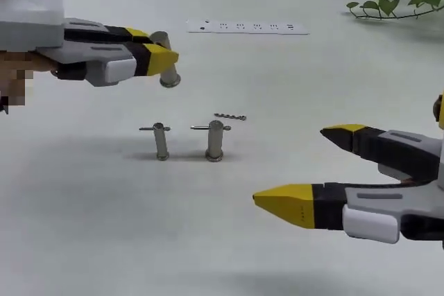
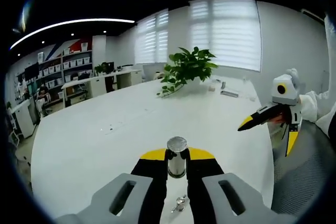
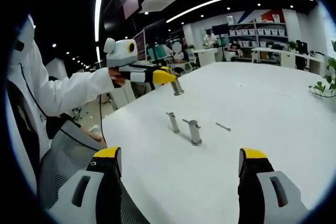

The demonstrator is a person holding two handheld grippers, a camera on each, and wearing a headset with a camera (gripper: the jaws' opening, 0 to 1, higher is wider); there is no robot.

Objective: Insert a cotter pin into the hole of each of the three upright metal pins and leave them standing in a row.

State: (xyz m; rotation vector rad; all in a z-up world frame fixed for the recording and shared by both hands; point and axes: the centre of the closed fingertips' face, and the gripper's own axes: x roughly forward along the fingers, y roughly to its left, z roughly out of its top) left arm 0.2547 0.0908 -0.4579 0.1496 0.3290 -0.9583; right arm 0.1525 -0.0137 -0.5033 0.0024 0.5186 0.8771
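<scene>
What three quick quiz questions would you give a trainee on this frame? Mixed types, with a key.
1. True or false: the right gripper is shut on a cotter pin.
2. What does the left gripper hold? A) a metal pin B) a cotter pin C) nothing
3. Short answer: what lies on the table just beyond the two standing pins?
Key:
1. False. Its jaws stand open and empty.
2. A. The held metal pin sits between its jaws.
3. A loose cotter pin.

two pins point(image 1: 161, 141) cottered, third pin point(image 2: 177, 157) aloft, perhaps bare
</scene>
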